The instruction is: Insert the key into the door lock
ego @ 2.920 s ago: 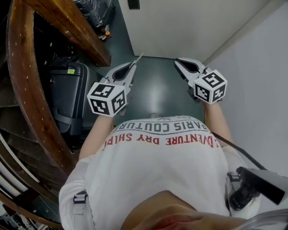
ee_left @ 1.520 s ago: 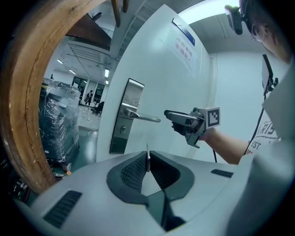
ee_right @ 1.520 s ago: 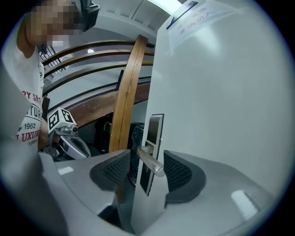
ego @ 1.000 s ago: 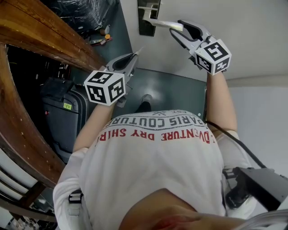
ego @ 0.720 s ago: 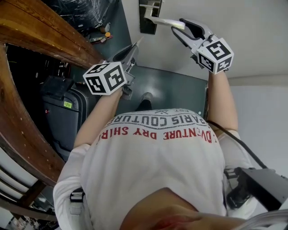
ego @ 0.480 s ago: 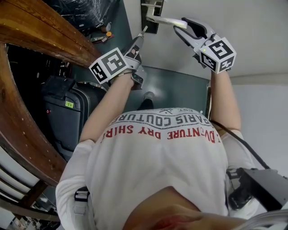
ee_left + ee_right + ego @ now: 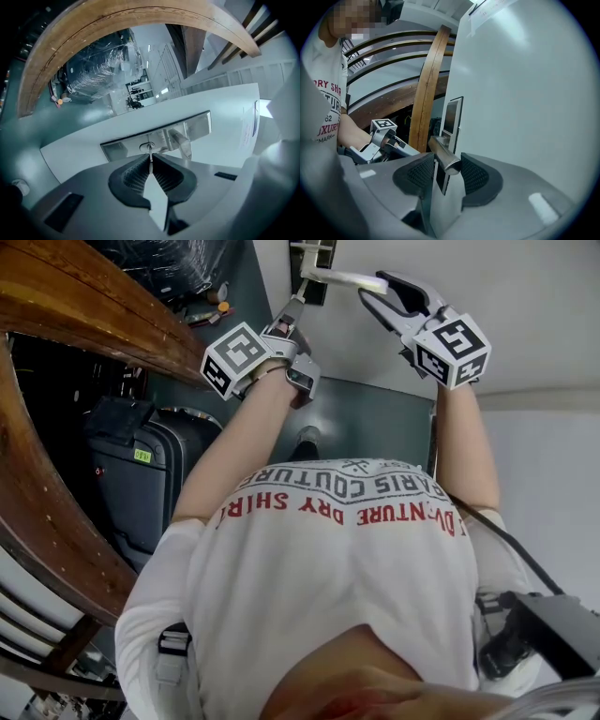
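Key insertion at the point of entry. The left gripper [image 7: 150, 159] has its jaws closed flat on the key [image 7: 150, 150]. The thin blade projects forward from between the ribbed pads, and its tip lies at the keyhole [image 7: 148, 146] in the steel lock plate [image 7: 117, 149]. The left gripper view cannot settle whether the tip has entered the slot or only touches its face. The right gripper [image 7: 447, 155] has its jaws on either side of the free end of the door handle [image 7: 439, 147], and both pads appear to bear on the bar. This grip probably steadies the white door [image 7: 525, 93] against the push of the key. From the head view both grippers are raised to the lock, the left coming in from below and to the left of the plate, with a dark suitcase [image 7: 141, 460] and a curved wooden rail [image 7: 94, 306] well apart on the left. The step in hand is judged to be the final alignment and the first entry of the blade. The next move calls for a straight push along the blade's own axis, with the blade's flat kept in line with the slot. Any tilt or twist of the left gripper would likely jam the tip against the rim of the keyhole or let the key slip between the pads.
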`<move>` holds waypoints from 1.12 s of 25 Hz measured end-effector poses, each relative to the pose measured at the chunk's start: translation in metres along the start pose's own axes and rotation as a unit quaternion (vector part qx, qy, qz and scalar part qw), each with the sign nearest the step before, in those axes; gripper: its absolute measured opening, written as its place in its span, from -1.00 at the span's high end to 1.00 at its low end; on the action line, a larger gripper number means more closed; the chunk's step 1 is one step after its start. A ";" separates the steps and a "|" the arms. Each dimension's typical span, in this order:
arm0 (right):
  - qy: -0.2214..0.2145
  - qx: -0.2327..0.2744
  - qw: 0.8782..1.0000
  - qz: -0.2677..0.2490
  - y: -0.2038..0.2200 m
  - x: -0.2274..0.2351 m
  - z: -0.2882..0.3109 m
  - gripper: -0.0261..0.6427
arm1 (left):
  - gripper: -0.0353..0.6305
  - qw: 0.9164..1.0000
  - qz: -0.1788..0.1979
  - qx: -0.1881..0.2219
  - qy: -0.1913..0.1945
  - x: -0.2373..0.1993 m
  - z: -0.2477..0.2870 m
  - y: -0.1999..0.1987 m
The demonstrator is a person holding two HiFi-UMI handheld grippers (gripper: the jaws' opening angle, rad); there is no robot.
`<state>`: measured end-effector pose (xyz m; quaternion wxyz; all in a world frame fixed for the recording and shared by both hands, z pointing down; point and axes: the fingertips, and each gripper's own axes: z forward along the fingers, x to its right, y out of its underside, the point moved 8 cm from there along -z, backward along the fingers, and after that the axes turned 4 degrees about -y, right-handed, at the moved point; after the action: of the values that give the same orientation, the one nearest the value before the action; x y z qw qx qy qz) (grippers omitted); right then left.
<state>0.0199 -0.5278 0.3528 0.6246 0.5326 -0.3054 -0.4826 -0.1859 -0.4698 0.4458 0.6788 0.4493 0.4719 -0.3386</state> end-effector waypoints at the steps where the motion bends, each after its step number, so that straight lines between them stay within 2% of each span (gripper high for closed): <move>1: 0.000 0.000 1.000 0.001 0.001 0.000 0.000 0.41 | 0.82 1.000 -0.007 0.002 0.003 -0.001 0.001 0.001; 11: 0.001 -0.002 1.000 0.007 0.003 -0.001 0.002 0.41 | 0.82 0.997 -0.072 0.025 0.015 -0.006 0.010 0.007; 19: 0.001 0.000 1.000 0.012 0.005 -0.001 0.002 0.41 | 0.82 0.990 -0.120 0.069 0.035 -0.009 0.014 0.018; 23: -0.001 0.001 1.000 0.012 0.004 -0.002 0.001 0.41 | 0.82 0.985 -0.135 0.096 0.041 -0.008 0.019 0.024; 28: -0.007 0.002 1.000 0.010 0.002 -0.006 0.000 0.42 | 0.82 0.983 -0.143 0.106 0.046 -0.007 0.029 0.020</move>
<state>0.0185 -0.5223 0.3555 0.6262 0.5276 -0.3163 -0.4790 -0.1605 -0.4892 0.4629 0.5495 0.4620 0.5229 -0.4595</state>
